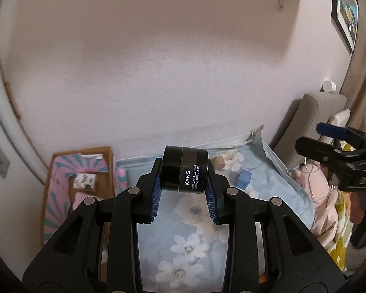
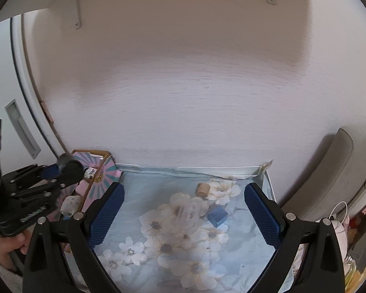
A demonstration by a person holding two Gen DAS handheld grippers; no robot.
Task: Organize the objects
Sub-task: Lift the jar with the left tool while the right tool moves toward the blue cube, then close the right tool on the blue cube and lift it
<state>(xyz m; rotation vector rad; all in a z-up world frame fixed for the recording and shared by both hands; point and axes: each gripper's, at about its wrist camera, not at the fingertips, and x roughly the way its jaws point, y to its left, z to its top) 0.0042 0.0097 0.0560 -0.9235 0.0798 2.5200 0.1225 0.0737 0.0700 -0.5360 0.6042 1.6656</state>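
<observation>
My left gripper is shut on a black KANS cream jar and holds it on its side above the floral blue cloth. The left gripper also shows at the left of the right wrist view, over the pink box. My right gripper is open and empty above the cloth. A small blue cube, a tan cork-like cap and a clear plastic piece lie on the cloth. The cube and cap show in the left wrist view too.
A cardboard box with pink and teal striped lining sits at the left against the wall and holds small wrapped items. A grey cushion and soft toys lie at the right. The right gripper reaches in from the right.
</observation>
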